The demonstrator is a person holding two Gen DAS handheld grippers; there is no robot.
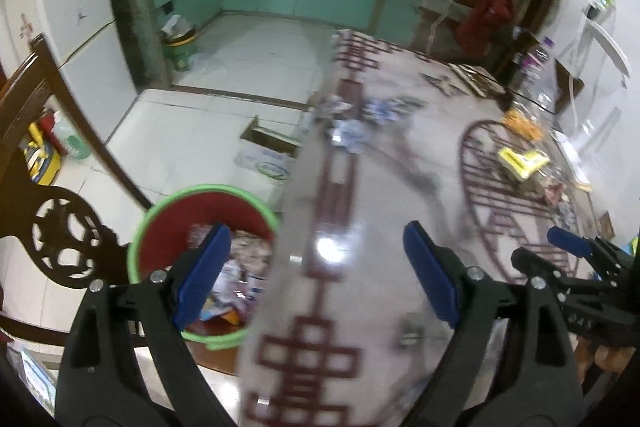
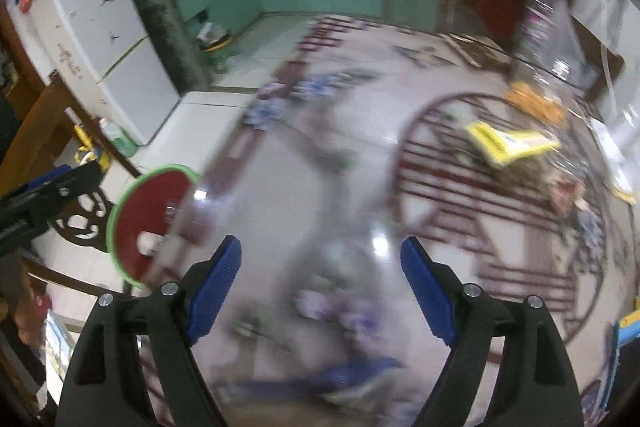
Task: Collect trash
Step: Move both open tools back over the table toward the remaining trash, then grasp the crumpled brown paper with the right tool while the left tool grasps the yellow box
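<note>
Left wrist view: left gripper [image 1: 316,279] jaws wide, empty, over table [image 1: 360,211] edge. Red bin [image 1: 172,223], green rim, beside table, wrappers inside. Crumpled wrappers [image 1: 348,135] on far tabletop. Right gripper [image 2: 320,283] jaws wide, empty, above blurred table.

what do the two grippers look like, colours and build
The left gripper and the right gripper look alike: two matte black plastic arms with triangular cut-outs, each ending in a blue ribbed pad, the fingers fixed with small silver bolts. Seen from the left wrist view, the right gripper's side carries faint embossed lettering, too blurred to read. No cables or sleeves show.
</note>
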